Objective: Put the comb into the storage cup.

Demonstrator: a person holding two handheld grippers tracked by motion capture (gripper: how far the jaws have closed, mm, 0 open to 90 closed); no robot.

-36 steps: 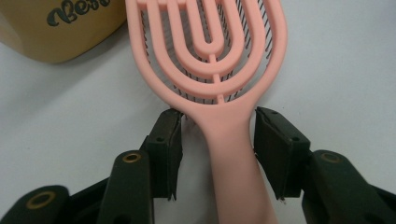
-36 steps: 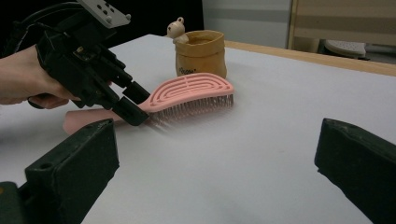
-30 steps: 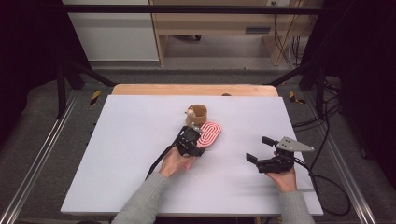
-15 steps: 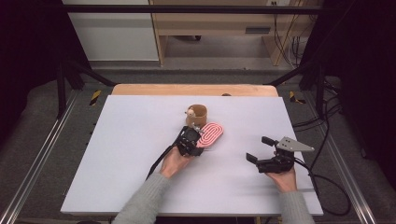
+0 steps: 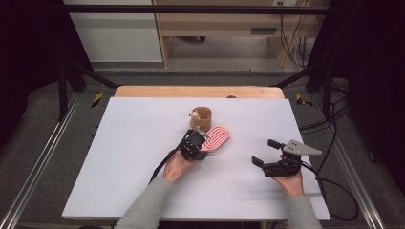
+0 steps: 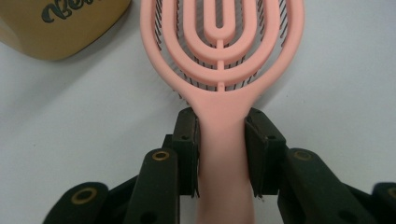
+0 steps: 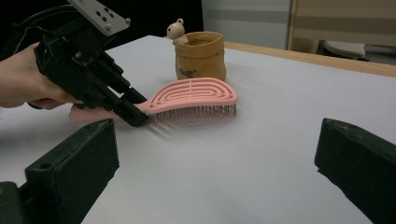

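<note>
Two grippers: both are working over the white table (image 5: 119,157), each held in one of the person's hands.
Left gripper (image 6: 219,140): its jaws are pinching the handle of a pink hairbrush (image 6: 222,56), one black jaw pressing on each side of the neck just below the head; in the high view this gripper (image 5: 195,144) is sitting near the middle of the table.
Left hand (image 5: 177,165): it is gripping the tool from behind, with a grey sleeve (image 5: 143,210) coming in from the bottom edge.
Hairbrush (image 5: 216,138): it is lying bristles down on the table with its looped, open-work back facing up, and the head is pointing away from the person and slightly to the right.
Pouch: a small tan, bag-shaped container (image 5: 201,118) with dark lettering is standing upright just beyond the brush head, close to it; whether they are touching cannot be told.
Figure: a small pale figure (image 7: 176,29) is perching on the container's rim.
Right gripper (image 5: 268,153): its jaws are standing spread wide with nothing between them, hovering well to the right of the brush and pointing left toward it.
Right hand (image 5: 288,180): it is holding that tool near the table's front right area, with a black cable (image 5: 334,191) trailing off to the right.
</note>
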